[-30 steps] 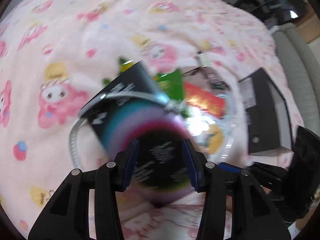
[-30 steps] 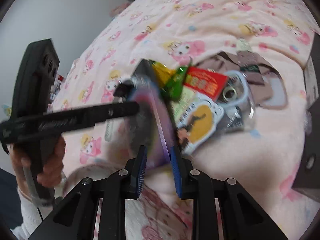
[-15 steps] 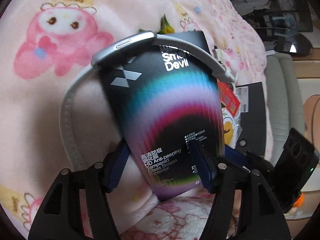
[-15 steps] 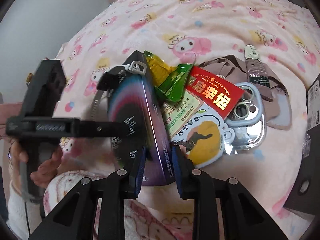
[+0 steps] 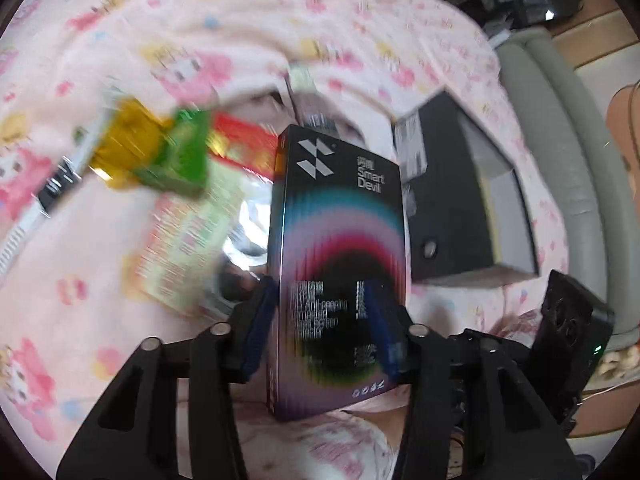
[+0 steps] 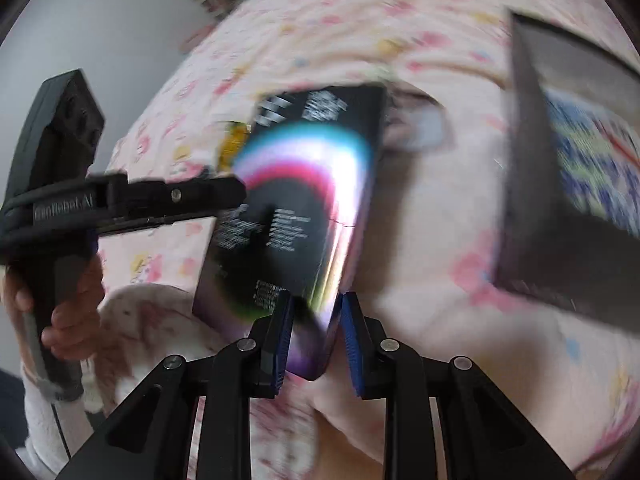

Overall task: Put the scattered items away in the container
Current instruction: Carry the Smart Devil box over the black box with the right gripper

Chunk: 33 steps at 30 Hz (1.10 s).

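Note:
Both grippers hold one black screen-protector box (image 5: 336, 248) with a rainbow arc, lifted above the pink bed cover. My left gripper (image 5: 324, 320) is shut on its two wide faces. My right gripper (image 6: 314, 340) is shut on its lower corner, and the box (image 6: 296, 196) stands tilted in that view. The left gripper's arm (image 6: 132, 204) reaches in from the left. A black open container (image 5: 468, 200) lies to the right; it also shows in the right wrist view (image 6: 568, 160), with printed items inside.
Snack packets, yellow-green (image 5: 156, 152) and red (image 5: 240, 144), and a printed pouch (image 5: 188, 232) lie left of the box on the pink cartoon blanket (image 5: 240, 20). A white strap (image 5: 32, 216) lies far left. A grey sofa edge (image 5: 560, 128) is on the right.
The box has come off the grey headband and been carried right, toward the black container. Both grippers have kept their hold. The views are blurred by the motion.

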Each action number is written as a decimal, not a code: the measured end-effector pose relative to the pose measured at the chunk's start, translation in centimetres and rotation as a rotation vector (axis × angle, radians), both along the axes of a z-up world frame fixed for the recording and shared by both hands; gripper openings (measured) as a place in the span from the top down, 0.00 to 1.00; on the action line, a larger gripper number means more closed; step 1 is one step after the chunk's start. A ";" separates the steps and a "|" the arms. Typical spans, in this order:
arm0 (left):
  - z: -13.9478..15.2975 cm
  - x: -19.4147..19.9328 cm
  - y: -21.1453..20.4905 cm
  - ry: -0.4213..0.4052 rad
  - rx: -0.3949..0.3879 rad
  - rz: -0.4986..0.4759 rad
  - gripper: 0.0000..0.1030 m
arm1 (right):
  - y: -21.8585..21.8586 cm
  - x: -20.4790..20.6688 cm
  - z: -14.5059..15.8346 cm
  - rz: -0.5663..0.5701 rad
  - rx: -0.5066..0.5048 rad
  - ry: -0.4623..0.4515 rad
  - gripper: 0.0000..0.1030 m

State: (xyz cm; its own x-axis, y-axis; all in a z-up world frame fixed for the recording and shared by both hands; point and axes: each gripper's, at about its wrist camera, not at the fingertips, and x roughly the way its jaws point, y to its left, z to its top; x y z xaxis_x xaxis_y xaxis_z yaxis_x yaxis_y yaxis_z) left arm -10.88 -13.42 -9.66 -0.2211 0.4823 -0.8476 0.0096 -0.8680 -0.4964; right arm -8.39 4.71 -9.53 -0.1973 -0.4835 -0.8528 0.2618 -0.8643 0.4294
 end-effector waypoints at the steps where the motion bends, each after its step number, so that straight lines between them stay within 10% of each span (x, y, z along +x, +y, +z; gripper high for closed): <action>1: -0.6 0.1 0.8 -0.013 -0.010 -0.013 0.58 | 0.9 0.2 -0.6 -0.021 0.012 -0.015 0.79; 11: -3.1 0.7 -0.4 -0.048 0.027 0.100 0.57 | 3.7 0.8 -1.7 -0.063 -0.033 -0.025 0.79; 16: -3.1 0.8 1.9 -0.053 -0.057 0.001 0.56 | 2.9 -0.7 -3.2 -0.073 -0.079 -0.042 0.72; 33: 11.4 0.8 11.3 0.330 -0.034 -0.052 0.60 | 12.0 0.0 10.3 -0.089 -0.144 0.201 0.72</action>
State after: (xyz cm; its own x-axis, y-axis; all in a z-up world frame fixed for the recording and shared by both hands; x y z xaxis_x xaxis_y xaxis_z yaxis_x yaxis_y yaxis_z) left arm -10.11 -2.16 1.76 -0.4616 0.4732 -0.7503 -0.1917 -0.8791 -0.4364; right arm -8.40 16.69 0.75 -0.4030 -0.5699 -0.7162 0.2796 -0.8217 0.4966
